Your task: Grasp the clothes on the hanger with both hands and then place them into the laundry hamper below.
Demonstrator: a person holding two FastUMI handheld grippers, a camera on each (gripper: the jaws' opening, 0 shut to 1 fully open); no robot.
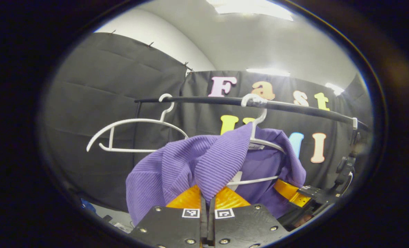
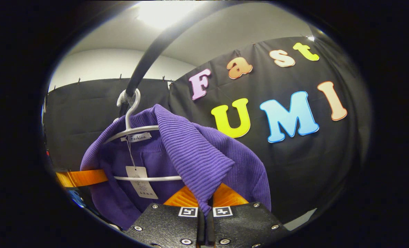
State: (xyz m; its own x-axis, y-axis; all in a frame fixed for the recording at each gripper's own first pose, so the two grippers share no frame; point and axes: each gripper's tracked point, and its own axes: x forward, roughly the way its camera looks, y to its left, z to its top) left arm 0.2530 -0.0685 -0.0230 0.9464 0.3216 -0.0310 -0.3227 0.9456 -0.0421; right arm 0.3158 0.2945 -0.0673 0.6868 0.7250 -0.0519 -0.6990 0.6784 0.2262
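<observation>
Overhead, in the left gripper view, a black rail (image 1: 294, 107) runs across the booth from left to right in front of the black cloth wall; on its left part hangs an empty white hanger (image 1: 135, 134), its hook over the rail and nothing on its arms; further right a second white hanger (image 1: 263, 143) hangs from the same rail and carries the purple ribbed sweater (image 1: 177, 165), which is bunched and pulled forward off one shoulder toward the camera; at the bottom of this view the left gripper (image 1: 207, 203) has its two fingers brought together with a fold of the purple knit pinched between them, so both press on the cloth; to the right and lower, the other gripper reaches in against the far side of the sweater, partly hidden behind the fabric. In the right gripper view the rail (image 2: 149, 55) slants steeply up toward a ceiling light; the hanger's hook (image 2: 130, 103) sits over it at left, and the sweater (image 2: 197, 151) drapes over the hanger's arm, with a neck label and a paper tag (image 2: 140, 182) hanging inside the collar; at the far left edge a finger of the left gripper reaches in level with the hanger's lower bar, touching the garment's side; at the bottom the right gripper (image 2: 206, 206) points up and forward, its fingers nearly closed with a ribbed flap of the sweater caught between them and hanging down into the gap.
</observation>
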